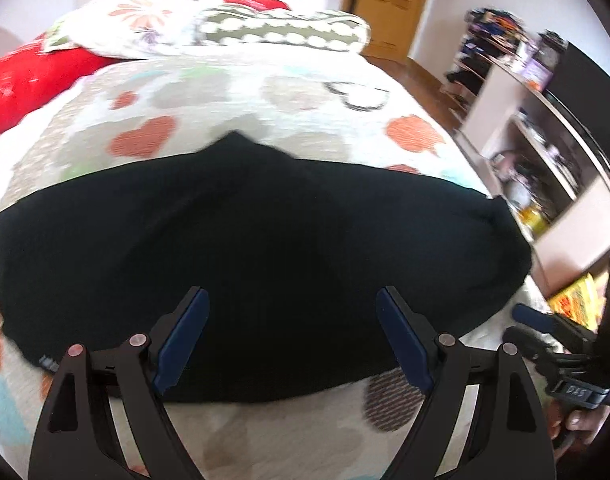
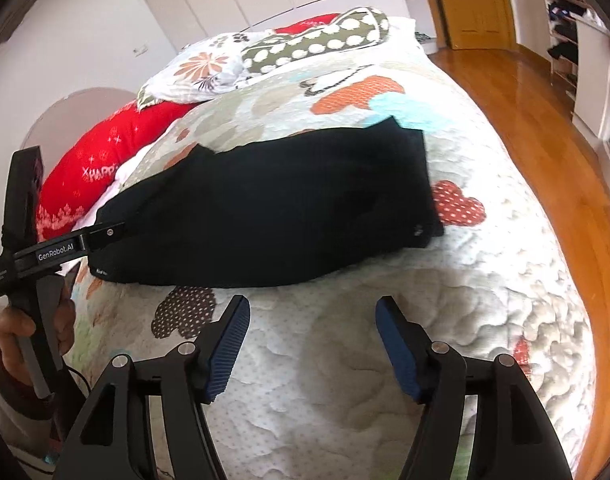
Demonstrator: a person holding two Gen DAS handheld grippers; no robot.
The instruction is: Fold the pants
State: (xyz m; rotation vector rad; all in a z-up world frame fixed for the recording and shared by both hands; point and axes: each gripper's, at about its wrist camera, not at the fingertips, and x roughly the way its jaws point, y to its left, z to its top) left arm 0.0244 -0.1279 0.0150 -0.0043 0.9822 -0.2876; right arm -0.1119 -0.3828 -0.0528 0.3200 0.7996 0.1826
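While black pants (image 2: 265, 208) lay flat across quilt (image 2: 445, 320), already doubled into long band, neither tool gripped them; left gripper (image 1: 292, 332) hovered over pants' near-left end, jaws wide apart, nothing between; right gripper (image 2: 312, 340) sat over bare quilt just beside pants' near edge, jaws apart, empty; cloth judged soft, light, limp, likely to sag and slide on itself; best hold probably pinch through all layers at pants' two end corners; red pillow (image 2: 105, 160) lay beyond pants' left end.

Both wrist views angled down, close, sharing black pants (image 1: 257, 248).
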